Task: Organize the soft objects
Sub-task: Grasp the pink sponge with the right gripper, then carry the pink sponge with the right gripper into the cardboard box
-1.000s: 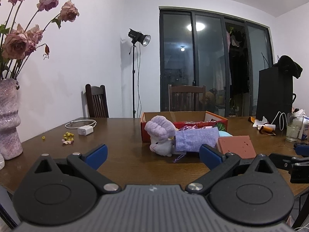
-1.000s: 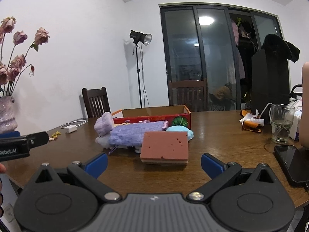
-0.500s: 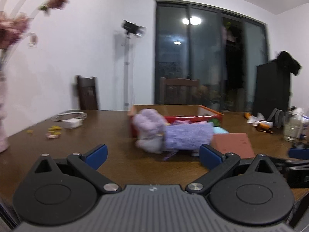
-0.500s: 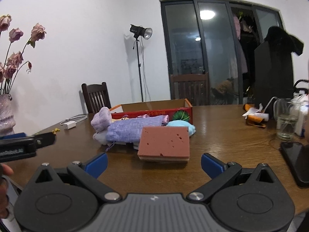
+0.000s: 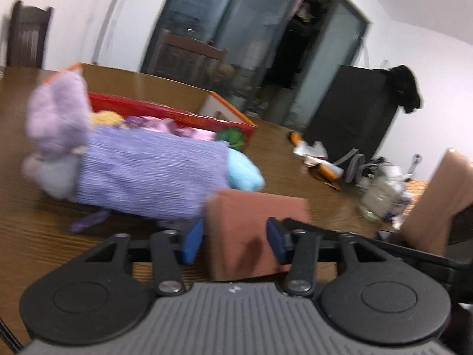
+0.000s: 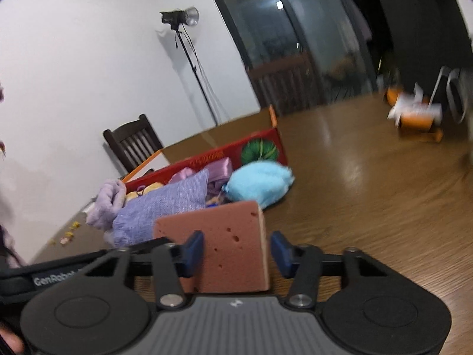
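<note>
Both grippers are closing around the same reddish-brown rectangular foam sponge point(image 6: 233, 245), which is sitting on the brown wooden table point(image 6: 369, 195) just in front of the soft pile. Left gripper point(image 5: 235, 241): sponge between the blue pads; contact is too blurred to call. Right gripper point(image 6: 236, 250): left pad looks touching, right pad is still off the sponge's edge, so not clamped. Lilac knitted pouch point(image 6: 165, 210), pale purple plush toy point(image 5: 56, 130) and light blue fluffy ball point(image 6: 260, 185) are lying against the red open cardboard box point(image 6: 260, 145).

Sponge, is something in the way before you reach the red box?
Yes. The purple pouch and the blue plush lie right in front of the red box, between it and the sponge. Lifting the sponge over them would probably work.
</note>
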